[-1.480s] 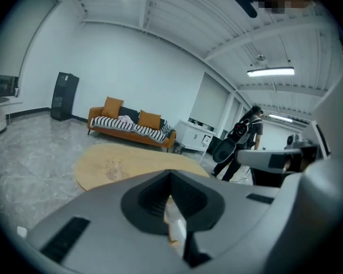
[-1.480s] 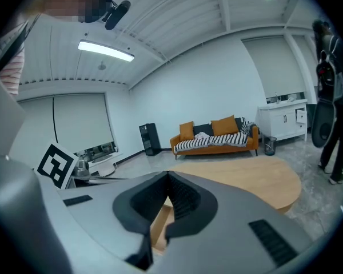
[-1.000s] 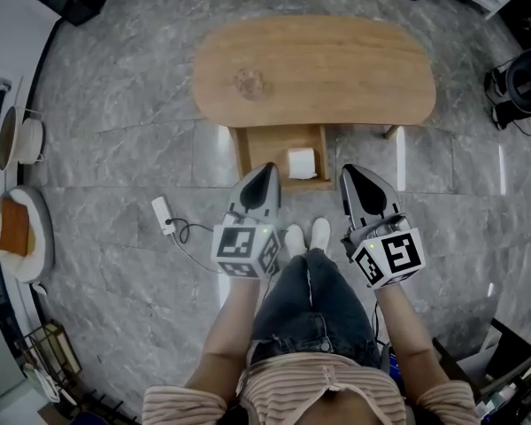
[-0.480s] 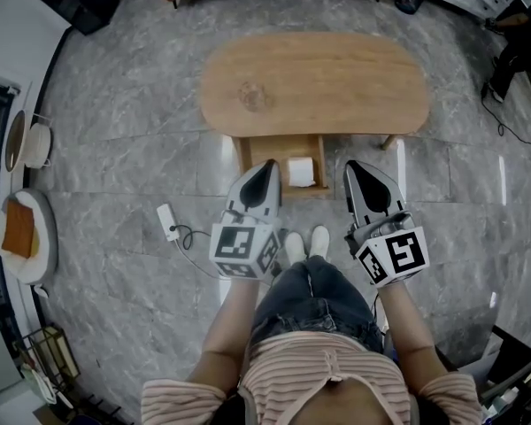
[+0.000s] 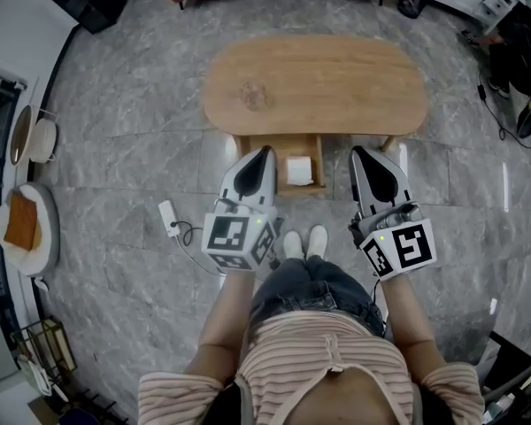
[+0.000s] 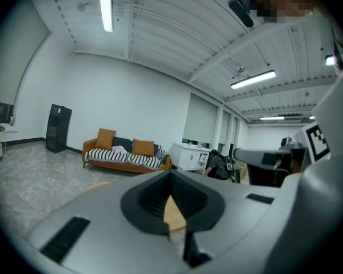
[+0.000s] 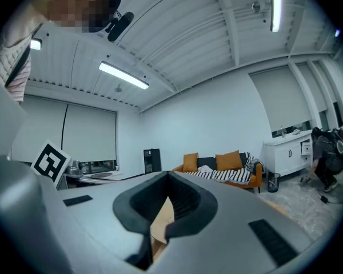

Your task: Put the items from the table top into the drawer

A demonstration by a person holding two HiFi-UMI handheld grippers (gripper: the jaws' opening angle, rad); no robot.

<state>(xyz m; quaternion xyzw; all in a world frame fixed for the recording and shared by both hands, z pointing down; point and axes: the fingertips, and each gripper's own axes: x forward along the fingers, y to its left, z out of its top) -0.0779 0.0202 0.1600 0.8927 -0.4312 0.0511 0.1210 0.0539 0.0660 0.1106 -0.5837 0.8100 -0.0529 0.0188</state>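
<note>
- My left gripper [image 5: 264, 154] has its jaws pressed together with nothing between them. Through the notch in the left gripper view I see only a sliver of pale wood.
- My right gripper [image 5: 361, 154] is the same: jaws closed tip to tip, and empty.
- I hold the two side by side on my side of the open drawer [image 5: 321, 162], one toward each of its sides, and neither touches anything.
- The table [image 5: 336, 87] looks bare. The one darker mark on it [image 5: 254, 96] looks to me like a stain or knot in the wood rather than an item, though I can't be sure from up here.
- The task's thing — a small white block [image 5: 299, 170] — already lies inside the drawer, right of its middle.
- So I judge the carrying part finished, and what may be left is closing the drawer.
- To do that well I'd look over the table top once more before committing.
- Then I'd keep both jaws closed and use the tips as blunt pushers.
- I'd set them on the drawer's front edge, spread evenly to either side — an uneven shove could skew it in its runners.
- I'd push slowly and level, staying clear of the white block.
- I'd also mind my shoes [image 5: 306, 242] and the plug and cable [image 5: 168, 220] on the floor at my left.
</note>
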